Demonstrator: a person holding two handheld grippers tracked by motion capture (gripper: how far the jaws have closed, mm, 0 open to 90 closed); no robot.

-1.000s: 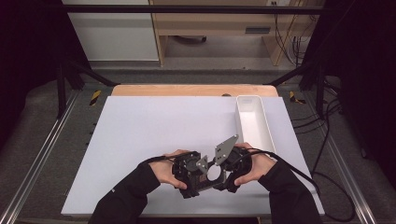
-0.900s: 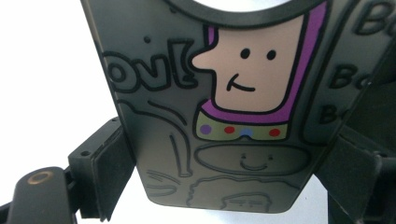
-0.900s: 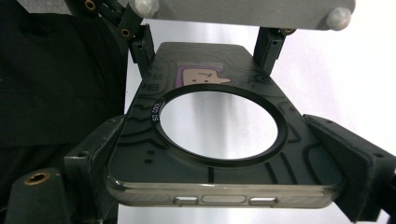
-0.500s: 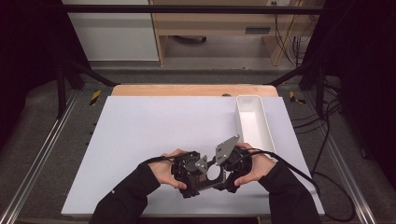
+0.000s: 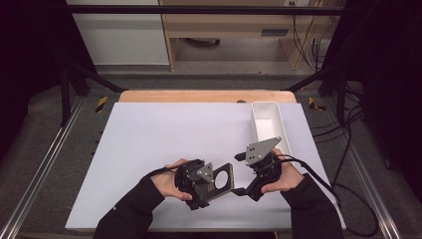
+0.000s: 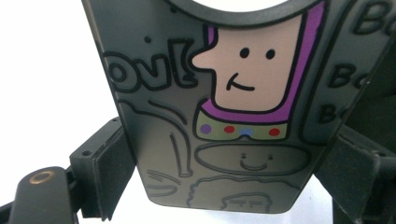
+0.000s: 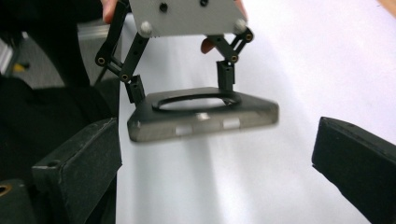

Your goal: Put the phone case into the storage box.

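We judged the thin, rigid-looking phone case (image 5: 222, 177), at six o'clock on the table (image 5: 149, 134), light but slick, best pinched at its edges, where our left gripper (image 5: 209, 180) clamped it while our right gripper (image 5: 241, 174) stood released.

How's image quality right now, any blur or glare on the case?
Left gripper view: the phone case is sharp, the white table behind it blown out. Right gripper view: the case is slightly blurred, glints along its edge. High view: evenly lit, surroundings dark.
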